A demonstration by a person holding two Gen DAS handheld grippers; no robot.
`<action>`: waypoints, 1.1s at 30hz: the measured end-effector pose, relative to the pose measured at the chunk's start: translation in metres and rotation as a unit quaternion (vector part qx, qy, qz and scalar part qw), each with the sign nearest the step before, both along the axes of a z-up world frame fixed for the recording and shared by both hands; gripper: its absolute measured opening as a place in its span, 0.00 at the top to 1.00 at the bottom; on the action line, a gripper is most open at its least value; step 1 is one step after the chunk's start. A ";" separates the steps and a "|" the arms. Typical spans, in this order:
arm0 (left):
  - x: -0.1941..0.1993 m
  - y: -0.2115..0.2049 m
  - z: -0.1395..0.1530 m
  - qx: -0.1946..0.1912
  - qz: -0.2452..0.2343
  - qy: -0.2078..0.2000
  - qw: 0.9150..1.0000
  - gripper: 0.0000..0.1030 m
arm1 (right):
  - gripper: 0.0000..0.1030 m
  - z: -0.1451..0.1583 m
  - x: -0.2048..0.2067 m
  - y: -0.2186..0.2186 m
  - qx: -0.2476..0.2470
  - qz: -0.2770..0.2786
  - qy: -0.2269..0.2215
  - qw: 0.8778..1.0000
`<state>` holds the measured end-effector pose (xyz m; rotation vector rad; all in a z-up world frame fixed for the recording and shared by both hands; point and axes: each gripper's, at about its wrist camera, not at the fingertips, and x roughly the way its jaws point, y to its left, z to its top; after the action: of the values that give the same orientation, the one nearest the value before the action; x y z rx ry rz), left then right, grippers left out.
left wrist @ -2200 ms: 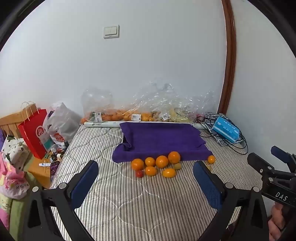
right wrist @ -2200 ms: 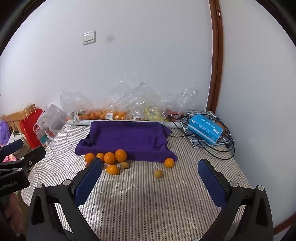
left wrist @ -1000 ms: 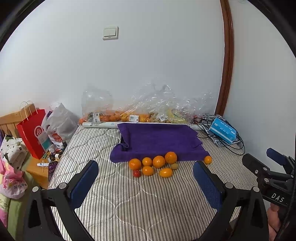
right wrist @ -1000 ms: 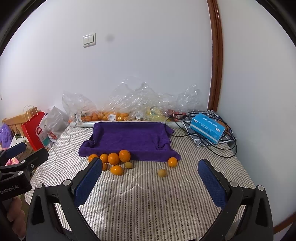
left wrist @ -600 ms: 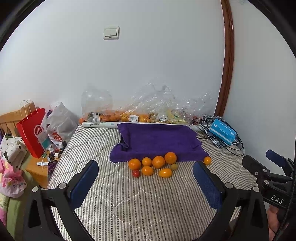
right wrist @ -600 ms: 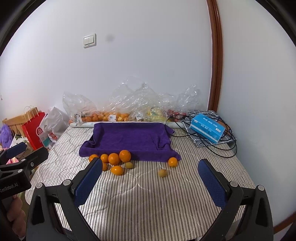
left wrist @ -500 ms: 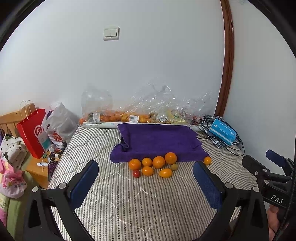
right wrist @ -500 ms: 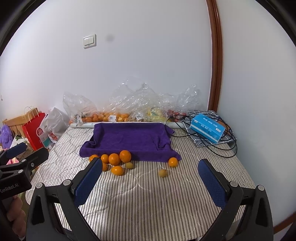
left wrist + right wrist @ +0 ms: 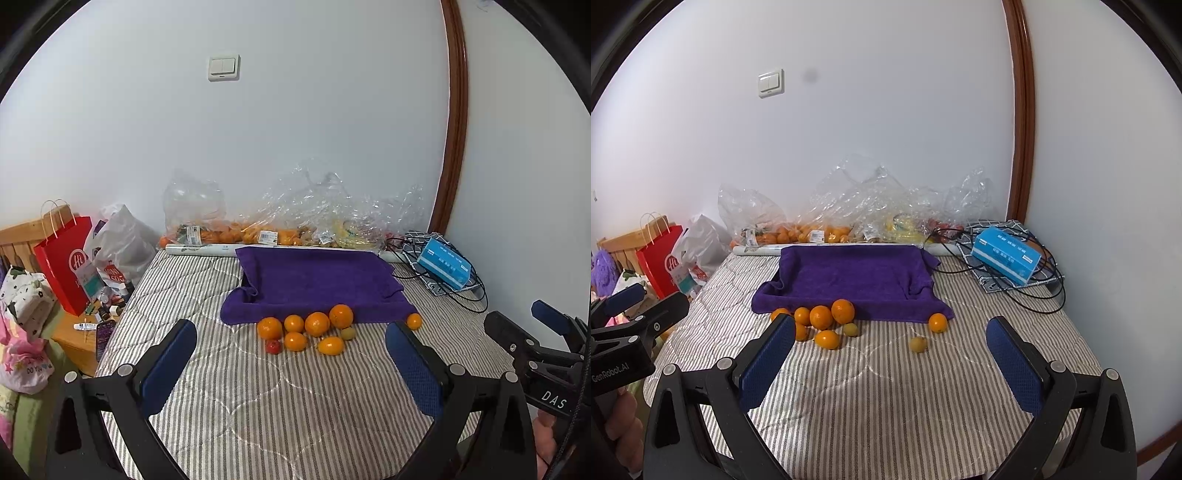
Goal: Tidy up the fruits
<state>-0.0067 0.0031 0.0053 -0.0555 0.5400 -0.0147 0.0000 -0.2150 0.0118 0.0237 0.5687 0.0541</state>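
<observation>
left gripper (image 9: pixel 291 363): spread wide, empty — same as before
right gripper (image 9: pixel 892 360): spread too, nothing pinched
oranges (image 9: pixel 317 324): haven't budged — clustered against purple towel (image 9: pixel 317 282)

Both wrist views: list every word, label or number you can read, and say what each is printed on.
"DAS" on the right claw body, left wrist view.
"GenRobot.AI" on the left claw body, right wrist view.
"DO YOU", partly legible, on the pink fabric.
Red bag: a white round logo, letters unclear.
Blue box and fruit-bag price labels: print too small to read.
</observation>
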 end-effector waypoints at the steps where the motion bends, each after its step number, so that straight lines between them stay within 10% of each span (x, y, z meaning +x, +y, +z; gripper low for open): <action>1: 0.000 0.000 0.000 0.000 0.001 0.001 1.000 0.00 | 0.01 0.000 0.000 0.000 0.000 -0.001 0.000 1.000; 33: -0.002 0.002 -0.001 0.000 0.003 -0.003 1.000 0.00 | 0.01 0.003 -0.005 0.006 -0.003 0.004 -0.003 1.000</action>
<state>-0.0088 0.0054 0.0048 -0.0568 0.5347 -0.0099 -0.0047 -0.2088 0.0146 0.0149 0.5631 0.0605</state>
